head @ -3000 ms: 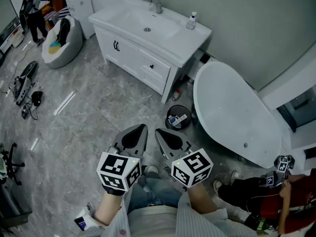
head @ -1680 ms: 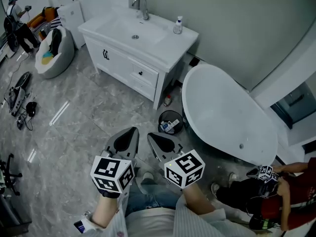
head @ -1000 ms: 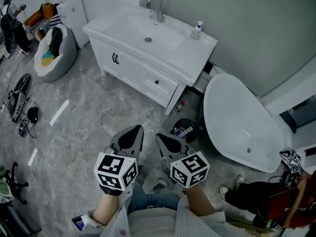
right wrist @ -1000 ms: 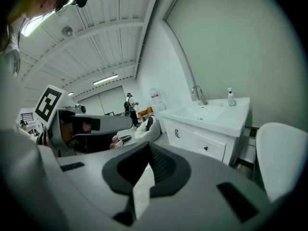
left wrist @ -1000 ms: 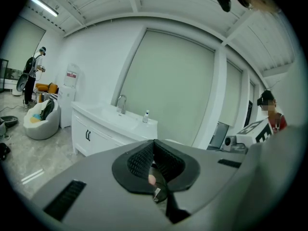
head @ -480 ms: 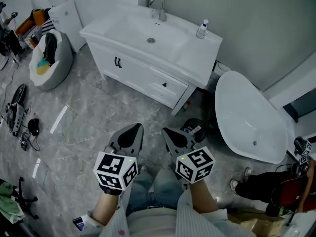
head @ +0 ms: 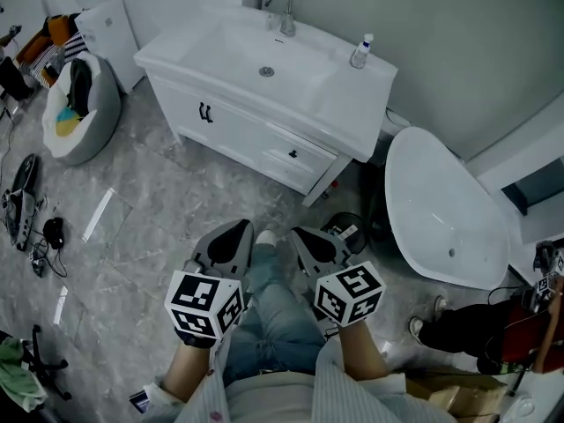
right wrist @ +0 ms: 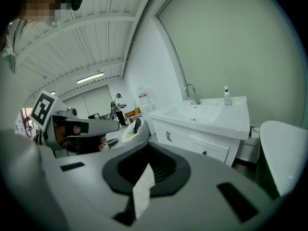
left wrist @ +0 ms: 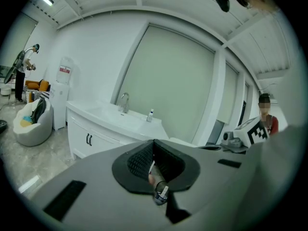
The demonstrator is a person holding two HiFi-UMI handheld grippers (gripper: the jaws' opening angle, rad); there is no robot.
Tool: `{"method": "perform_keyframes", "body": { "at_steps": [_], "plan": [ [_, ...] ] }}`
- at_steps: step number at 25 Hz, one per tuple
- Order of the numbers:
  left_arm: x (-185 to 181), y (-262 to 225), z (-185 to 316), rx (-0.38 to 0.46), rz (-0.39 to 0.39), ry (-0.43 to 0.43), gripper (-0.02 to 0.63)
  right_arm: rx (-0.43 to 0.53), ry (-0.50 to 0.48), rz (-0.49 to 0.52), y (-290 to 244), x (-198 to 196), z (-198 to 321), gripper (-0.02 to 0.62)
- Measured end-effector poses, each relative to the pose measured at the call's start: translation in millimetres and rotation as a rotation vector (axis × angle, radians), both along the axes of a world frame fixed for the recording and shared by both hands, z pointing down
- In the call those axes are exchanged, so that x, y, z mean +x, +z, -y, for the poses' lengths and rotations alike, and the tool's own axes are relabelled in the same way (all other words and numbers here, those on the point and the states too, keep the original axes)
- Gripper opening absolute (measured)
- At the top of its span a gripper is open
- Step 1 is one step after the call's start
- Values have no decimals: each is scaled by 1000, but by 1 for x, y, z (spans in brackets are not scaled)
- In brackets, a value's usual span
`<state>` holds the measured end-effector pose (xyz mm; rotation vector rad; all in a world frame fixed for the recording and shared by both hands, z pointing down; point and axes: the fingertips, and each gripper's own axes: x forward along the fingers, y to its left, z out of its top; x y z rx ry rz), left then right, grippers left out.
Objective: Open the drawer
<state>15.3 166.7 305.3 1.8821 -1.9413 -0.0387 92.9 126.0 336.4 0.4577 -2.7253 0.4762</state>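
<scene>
A white vanity (head: 352, 114) with a sink stands against the far wall. Its drawer (head: 305, 148) with a small dark knob (head: 293, 154) sits shut on the right side, and shows again as the drawer (right wrist: 211, 149) in the right gripper view. My left gripper (head: 243, 226) and right gripper (head: 299, 233) hang side by side over my legs, well short of the vanity. Both are shut with nothing between the jaws. The left gripper (left wrist: 153, 142) and the right gripper (right wrist: 148, 152) each show dark pads pressed together.
Two cabinet doors with dark handles (head: 205, 113) lie left of the drawer. A soap bottle (head: 359, 52) and faucet (head: 283, 10) stand on top. A white bathtub (head: 441, 205), a dark bin (head: 345, 228), a bean bag (head: 72, 104) and a crouching person (head: 493, 329) surround the floor.
The view has swung and drawn nearer the vanity, which now sits more centred ahead. Both grippers stay shut and together in front of me.
</scene>
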Motion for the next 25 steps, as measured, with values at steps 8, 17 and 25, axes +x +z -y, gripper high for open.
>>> {"method": "perform_keyframes", "body": {
  "at_steps": [8,17,25],
  "plan": [
    [-49,1,66,-3,26,41,17,-11,28,5,9,-53,60,9],
    [-91,-8,154,-23,36,120,17,-16,92,1,-2,-97,146,9],
    [-106,-15,214,-19,53,186,17,-12,161,6,-9,-110,200,9]
  ]
}}
